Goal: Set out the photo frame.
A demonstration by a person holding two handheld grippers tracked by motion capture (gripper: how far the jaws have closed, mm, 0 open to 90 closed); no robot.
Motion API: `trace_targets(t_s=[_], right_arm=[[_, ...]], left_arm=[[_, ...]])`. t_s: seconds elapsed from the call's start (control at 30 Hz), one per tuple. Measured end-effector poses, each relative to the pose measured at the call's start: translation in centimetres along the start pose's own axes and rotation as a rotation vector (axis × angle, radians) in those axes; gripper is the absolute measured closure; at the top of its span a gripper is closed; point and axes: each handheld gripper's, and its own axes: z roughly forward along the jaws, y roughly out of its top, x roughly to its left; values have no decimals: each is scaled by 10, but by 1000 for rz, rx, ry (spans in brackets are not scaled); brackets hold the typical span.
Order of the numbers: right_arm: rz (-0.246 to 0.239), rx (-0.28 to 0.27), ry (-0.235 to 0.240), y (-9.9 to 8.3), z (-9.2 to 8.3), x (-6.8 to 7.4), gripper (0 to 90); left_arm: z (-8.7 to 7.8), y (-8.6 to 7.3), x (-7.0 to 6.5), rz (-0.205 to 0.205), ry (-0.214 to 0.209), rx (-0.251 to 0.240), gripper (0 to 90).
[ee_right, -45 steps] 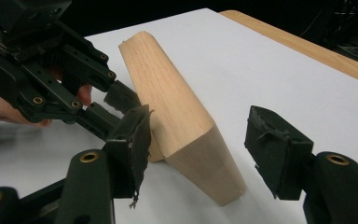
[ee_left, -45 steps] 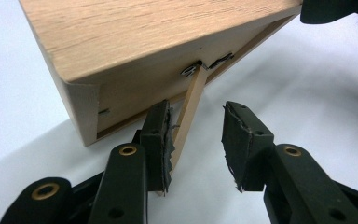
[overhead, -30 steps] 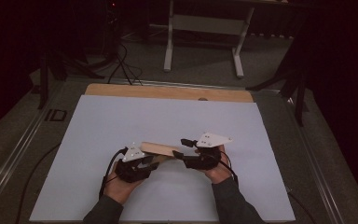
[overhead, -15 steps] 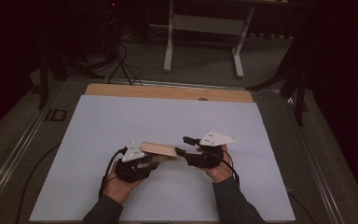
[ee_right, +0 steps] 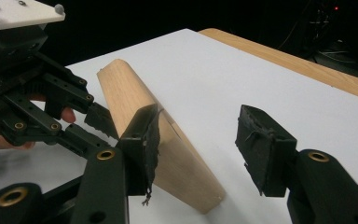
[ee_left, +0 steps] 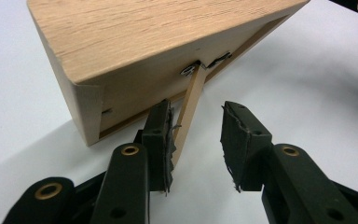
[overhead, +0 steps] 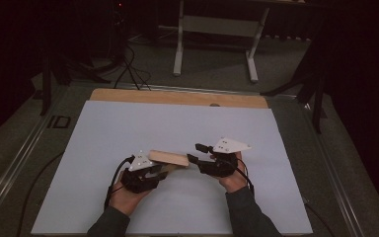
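On the table, high view: a wooden box (overhead: 168, 158) is held tilted near the middle of the white sheet (overhead: 177, 128), between the 2 grippers, near the person's edge.
High view, left side: the left gripper (overhead: 150, 173) sits just beside the box's left end, hand under it; how wide it stands cannot be told from here.
High view, right side: the right gripper (overhead: 197, 159) points at the box's right end, very near it; contact is unclear.
Left gripper view, box: the wooden box (ee_left: 158, 51) shows its hollow underside, with a thin wooden stay (ee_left: 189, 109) hinged from small metal fittings and slanting down toward the camera.
Left gripper view, grip: the left gripper (ee_left: 196, 140) stands partly open; the stay lies against its left jaw, the right jaw apart from it, so nothing looks clamped.
Right gripper view, grip: the right gripper (ee_right: 198, 137) is wide open, holding nothing; the box (ee_right: 158, 144) leans past its left jaw, and the left gripper (ee_right: 93, 119) touches the far end.
Risk, judged: with neither pair closed, the tilted box could slip and drop flat onto the sheet.
Risk, stay: closing on the thin stay off-centre may bend it or strain its hinge.
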Motion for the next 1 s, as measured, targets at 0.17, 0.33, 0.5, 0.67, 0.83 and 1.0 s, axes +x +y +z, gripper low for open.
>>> trace_targets(t_s=[0.17,0.33,0.5,0.67,0.83,1.0], right_arm=[[5,-6,-21,0,-1,-2,491],[18,-8,-49,-2,-2,-5,499],[28,2,-68,-5,-1,-7,524],[34,11,-90,-8,2,-8,554],[24,7,-107,-9,3,-7,644],[15,13,-119,-11,6,-6,722]], left_arm=[[-1,0,1,-9,2,-6,643],[-1,0,1,-13,8,-8,648],[-2,0,2,-15,11,-9,657],[-2,0,2,-13,10,-10,662],[-3,0,3,-15,9,-17,669],[-3,0,3,-22,6,-17,683]])
